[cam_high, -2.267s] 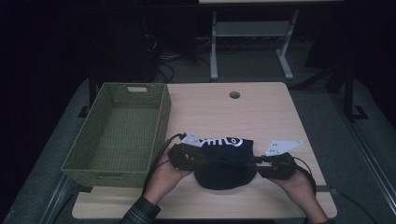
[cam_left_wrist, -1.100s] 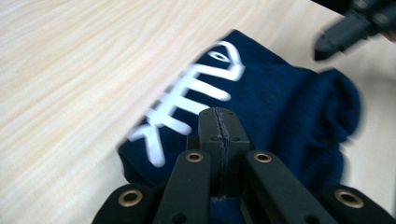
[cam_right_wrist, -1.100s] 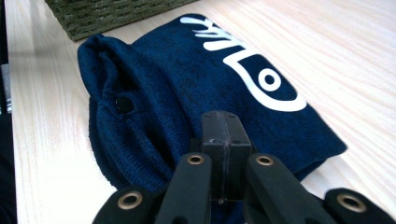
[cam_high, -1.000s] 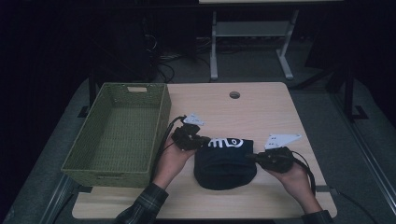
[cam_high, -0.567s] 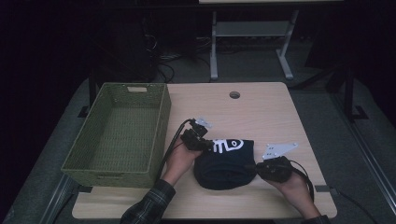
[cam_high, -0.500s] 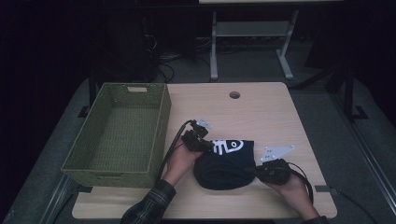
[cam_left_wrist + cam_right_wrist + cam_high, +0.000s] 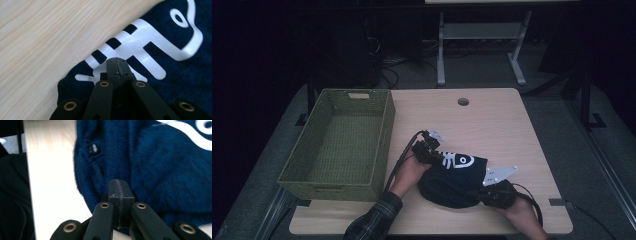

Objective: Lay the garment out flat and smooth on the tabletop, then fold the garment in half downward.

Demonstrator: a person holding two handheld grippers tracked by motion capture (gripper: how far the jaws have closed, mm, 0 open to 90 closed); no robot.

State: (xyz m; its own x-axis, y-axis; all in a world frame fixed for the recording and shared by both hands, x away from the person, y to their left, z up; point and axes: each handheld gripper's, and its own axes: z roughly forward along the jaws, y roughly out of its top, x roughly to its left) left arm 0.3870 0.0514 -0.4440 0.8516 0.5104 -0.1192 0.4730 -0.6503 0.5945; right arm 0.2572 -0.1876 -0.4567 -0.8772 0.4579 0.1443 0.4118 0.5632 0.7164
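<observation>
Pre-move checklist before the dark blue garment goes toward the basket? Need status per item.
1. Left gripper shut on garment: cannot tell; fingers closed, tips over the white print, no cloth seen between them.
2. Right gripper shut on garment: cannot tell; fingers closed at the hem.
3. Garment folded compactly: ok, bundled on the table.
4. Basket ready: ok, nothing visible inside.
5. Cable away from garment: ok.

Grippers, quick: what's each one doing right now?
Left gripper: shut, fingers over the navy garment; a grip cannot be told.
Right gripper: shut, at the garment's edge; a grip cannot be told.
</observation>
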